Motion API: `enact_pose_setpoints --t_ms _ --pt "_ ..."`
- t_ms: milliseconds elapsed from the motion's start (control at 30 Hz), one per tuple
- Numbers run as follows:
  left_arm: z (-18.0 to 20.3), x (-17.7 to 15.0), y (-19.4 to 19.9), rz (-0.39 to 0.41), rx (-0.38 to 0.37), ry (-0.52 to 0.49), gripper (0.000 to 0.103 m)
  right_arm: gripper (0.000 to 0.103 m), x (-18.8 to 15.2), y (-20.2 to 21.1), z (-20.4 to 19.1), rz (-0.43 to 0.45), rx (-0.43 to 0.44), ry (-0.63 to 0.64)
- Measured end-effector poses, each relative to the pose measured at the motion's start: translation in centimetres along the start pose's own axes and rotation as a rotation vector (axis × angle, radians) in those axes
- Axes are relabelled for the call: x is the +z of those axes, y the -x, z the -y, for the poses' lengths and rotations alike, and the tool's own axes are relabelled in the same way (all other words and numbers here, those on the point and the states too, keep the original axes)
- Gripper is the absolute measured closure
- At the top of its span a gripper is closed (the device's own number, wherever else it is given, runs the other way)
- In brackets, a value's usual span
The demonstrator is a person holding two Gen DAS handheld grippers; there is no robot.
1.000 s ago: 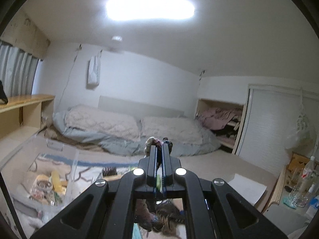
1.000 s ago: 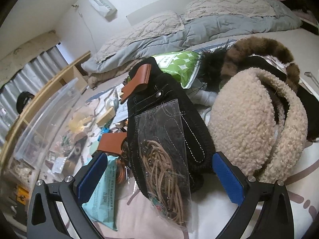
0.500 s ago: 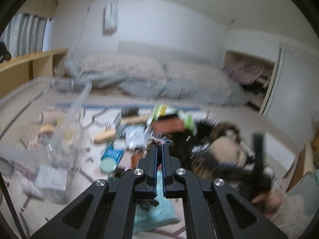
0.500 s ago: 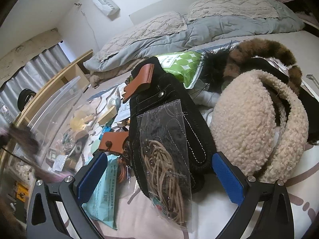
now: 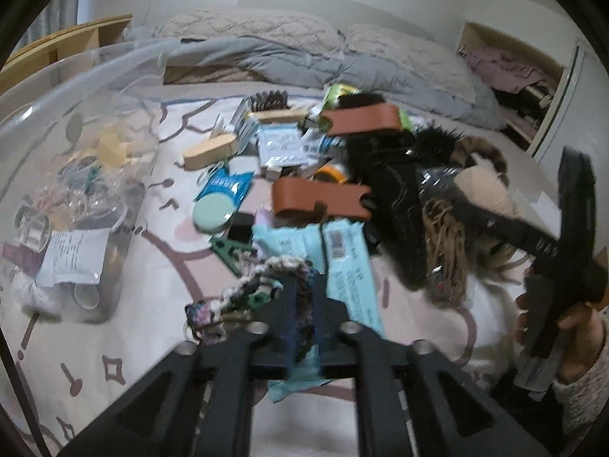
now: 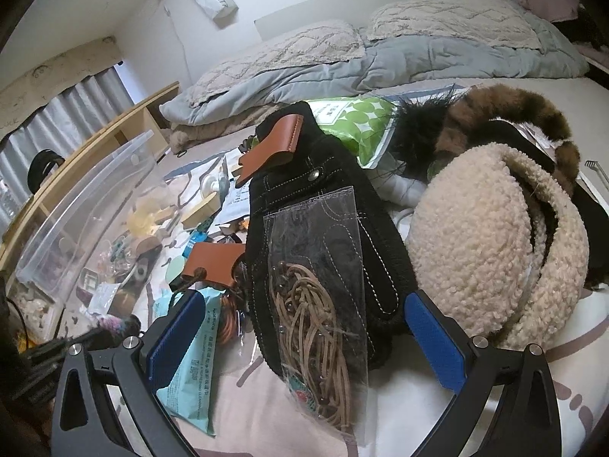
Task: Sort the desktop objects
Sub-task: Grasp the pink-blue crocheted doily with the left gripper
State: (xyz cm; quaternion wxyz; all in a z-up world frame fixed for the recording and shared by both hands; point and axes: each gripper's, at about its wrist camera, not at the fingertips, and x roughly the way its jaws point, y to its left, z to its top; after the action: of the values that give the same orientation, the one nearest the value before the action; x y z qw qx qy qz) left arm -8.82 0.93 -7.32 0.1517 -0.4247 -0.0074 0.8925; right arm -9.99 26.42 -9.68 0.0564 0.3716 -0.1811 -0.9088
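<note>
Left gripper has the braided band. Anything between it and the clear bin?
Nothing visible. The left gripper is shut on the braided band, and the clear bin sits to its left. Only bare patterned mat lies between them; the bin's near wall is what it must clear. The clutter lies ahead and to the right.

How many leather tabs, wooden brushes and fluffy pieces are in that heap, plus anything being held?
Brown leather tabs: 2
Wooden brushes: 2
Cream fleecy piece: 1
Brown striped fur piece: 1
Crocheted band, held by left gripper: 1
Total: 7
</note>
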Motion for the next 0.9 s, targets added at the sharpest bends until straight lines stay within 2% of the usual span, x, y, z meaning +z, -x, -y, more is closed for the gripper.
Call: enact_pose_setpoints --t_ms 33,67,133,233,367,500,567,633,667,733,900 --pt "-0.1 -0.2 0.0 -0.006 0.006 0.002 0.063 0.000 0.0 0.0 0.0 0.000 0.001 -0.001" --pt "-0.3 -0.4 0.0 -0.010 0.004 0.005 0.054 0.000 0.0 0.0 0.0 0.001 0.000 0.001" --pt "-0.5 -0.6 0.1 -0.024 -0.014 0.009 0.053 0.000 0.0 0.0 0.0 0.001 0.000 0.001" --pt "-0.5 -1.2 0.2 -0.057 -0.024 0.001 0.043 0.000 0.0 0.0 0.0 0.000 0.001 0.001" --pt "-0.3 -1.7 -0.2 -0.077 0.028 -0.020 0.042 0.000 -0.1 0.0 -0.1 0.000 0.002 0.000" --pt "-0.8 -1.4 0.4 -0.042 0.066 -0.019 0.041 0.000 -0.1 0.0 -0.1 0.000 0.002 0.000" --pt "-1.3 -0.8 0.8 -0.020 0.078 -0.029 0.029 0.000 -0.1 0.0 -0.1 0.001 0.003 -0.002" --pt "-1.3 0.1 1.0 -0.006 0.086 -0.086 0.021 0.000 -0.1 -0.1 -0.1 0.000 0.002 -0.002" --pt "-1.2 0.5 0.9 -0.007 0.079 -0.118 0.016 0.000 -0.1 -0.1 -0.1 -0.001 0.001 0.000" --pt "-1.1 1.4 0.4 -0.017 0.028 -0.182 0.015 0.000 -0.1 0.0 -0.1 -0.001 -0.001 0.002" --pt "-1.8 2.3 -2.2 -0.148 -0.141 -0.184 0.015 0.000 -0.3 0.1 -0.4 0.000 0.000 0.005"
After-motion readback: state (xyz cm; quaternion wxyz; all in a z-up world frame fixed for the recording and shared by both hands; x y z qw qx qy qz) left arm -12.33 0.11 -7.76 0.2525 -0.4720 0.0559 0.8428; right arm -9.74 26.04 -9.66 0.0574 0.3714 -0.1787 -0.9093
